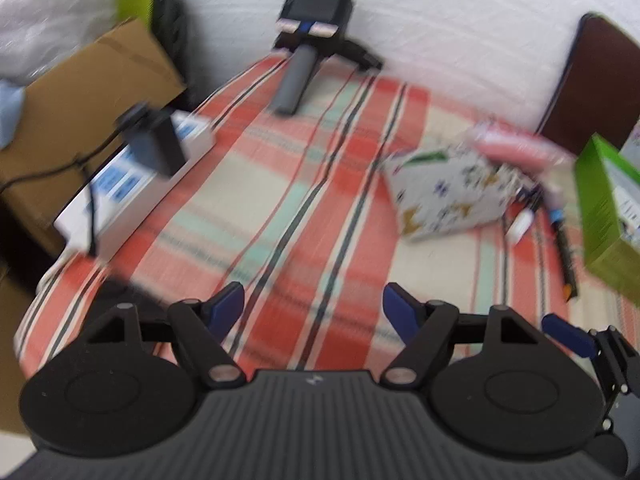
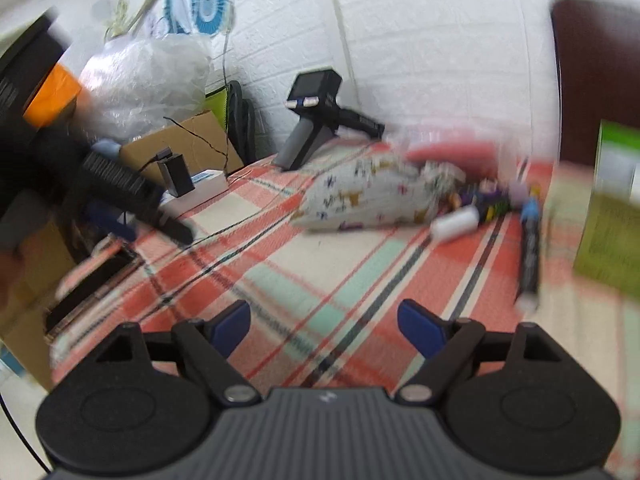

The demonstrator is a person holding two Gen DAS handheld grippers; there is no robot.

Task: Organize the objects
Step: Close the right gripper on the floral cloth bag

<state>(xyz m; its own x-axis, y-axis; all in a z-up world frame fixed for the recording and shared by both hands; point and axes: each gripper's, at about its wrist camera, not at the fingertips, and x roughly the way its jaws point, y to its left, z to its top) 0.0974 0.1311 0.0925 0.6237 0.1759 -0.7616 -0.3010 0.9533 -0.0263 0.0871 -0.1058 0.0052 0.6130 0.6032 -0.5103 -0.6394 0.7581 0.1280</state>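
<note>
A white patterned pouch [image 1: 448, 194] [image 2: 376, 198] lies on the plaid cloth [image 1: 280, 216] [image 2: 304, 272] at the right. Beside it lie a small white tube [image 1: 520, 226] [image 2: 456, 224], a dark pen [image 1: 566, 258] [image 2: 530, 256] and a pink item in clear wrap [image 1: 516, 150]. A green box [image 1: 610, 216] [image 2: 608, 216] stands at the far right. My left gripper [image 1: 314, 306] is open and empty above the cloth's near part. My right gripper [image 2: 324, 322] is open and empty, short of the pouch. Both views are blurred.
A white power strip with a black adapter [image 1: 152, 160] [image 2: 188, 184] lies at the cloth's left edge. A spare black handheld gripper [image 1: 308, 36] [image 2: 316, 120] rests at the back by the white wall. A cardboard box [image 1: 80, 112] stands left. A dark brown board [image 1: 592, 80] stands back right.
</note>
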